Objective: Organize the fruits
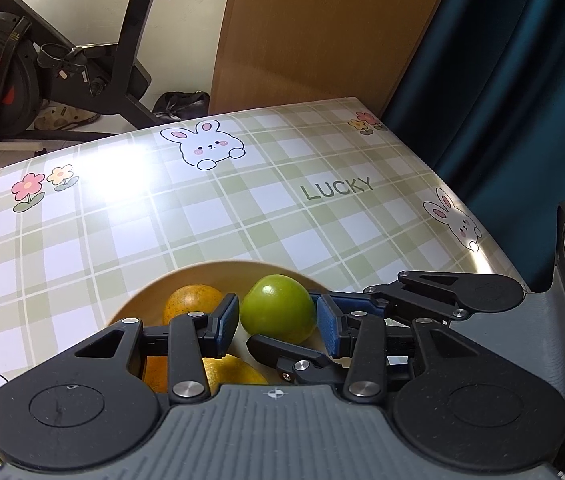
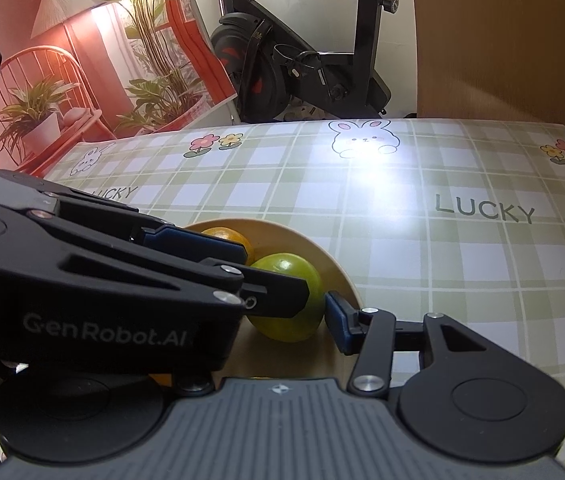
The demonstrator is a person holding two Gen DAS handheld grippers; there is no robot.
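Observation:
A green fruit (image 1: pixel 278 308) (image 2: pixel 290 272) rests in a tan bowl (image 1: pixel 218 266) (image 2: pixel 322 252), beside an orange (image 1: pixel 190 304) (image 2: pixel 226 236); a yellow fruit (image 1: pixel 234 372) lies nearer. My left gripper (image 1: pixel 277 310) (image 2: pixel 276 272) has its blue pads against the green fruit's left and right sides. My right gripper (image 1: pixel 282 317) (image 2: pixel 288 312) comes in from the right, crossing the left one. Its fingers sit on the fruit's near and far sides. In the right wrist view one blue pad (image 2: pixel 336 320) touches the fruit, while the left gripper's body hides the other finger.
The bowl stands on a table with a green plaid cloth (image 1: pixel 282 208) (image 2: pixel 402 240) printed with rabbits. Behind the far edge are an exercise bike (image 1: pixel 62 68) (image 2: pixel 302 60) and a brown board (image 1: pixel 322 28). A blue curtain (image 1: pixel 502 80) hangs at the right and a red poster (image 2: pixel 82 60) at the left.

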